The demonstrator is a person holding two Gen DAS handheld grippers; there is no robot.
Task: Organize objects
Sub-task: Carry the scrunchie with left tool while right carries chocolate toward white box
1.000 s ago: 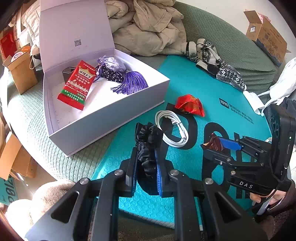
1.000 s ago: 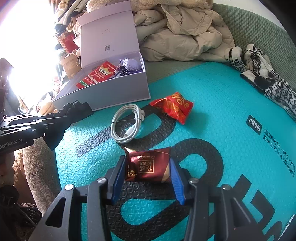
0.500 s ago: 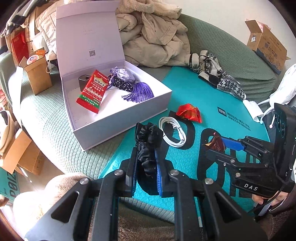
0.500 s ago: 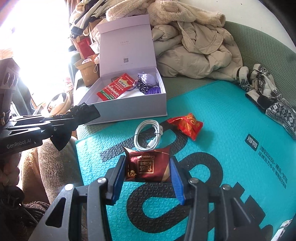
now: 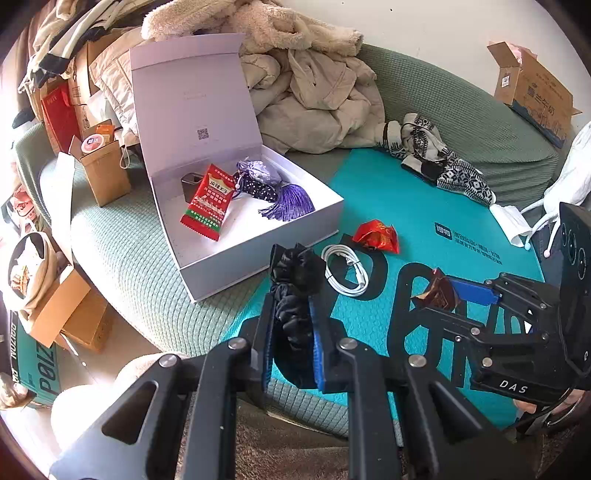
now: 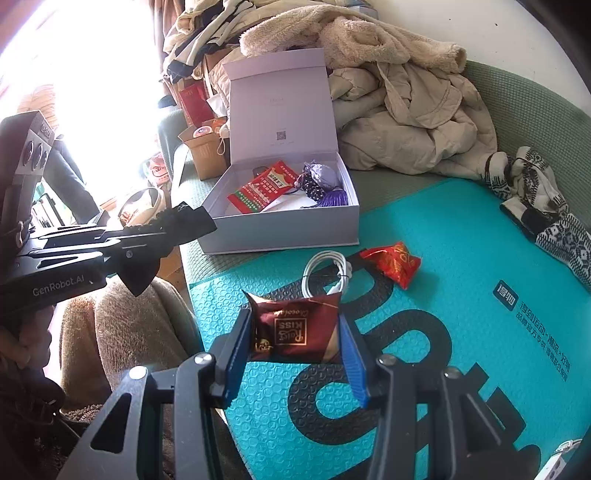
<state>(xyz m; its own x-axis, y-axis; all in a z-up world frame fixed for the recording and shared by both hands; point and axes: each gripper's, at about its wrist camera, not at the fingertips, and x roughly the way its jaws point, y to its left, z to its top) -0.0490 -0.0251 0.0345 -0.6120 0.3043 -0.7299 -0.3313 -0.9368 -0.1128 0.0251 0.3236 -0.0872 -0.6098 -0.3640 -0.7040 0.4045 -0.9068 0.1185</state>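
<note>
our left hand-held gripper [image 5: 291, 317] clenches a black scrunchie [image 5: 295, 280]; our right hand-held gripper [image 6: 295, 332] grasps a brown snack packet [image 6: 295, 328]. we should carry both clear over the white box's [image 5: 266, 254] front wall before letting go.

I am looking at a green textured sofa [image 5: 461, 110] sitting against a plain white wall [image 5: 424, 33]. Beige coats [image 5: 317, 96] are lying heaped on it. Cardboard boxes [image 5: 66, 314] are standing on the pale floor [image 5: 122, 343]. Strong daylight [image 6: 85, 55] is flooding in, washing out the right view's upper left.
</note>
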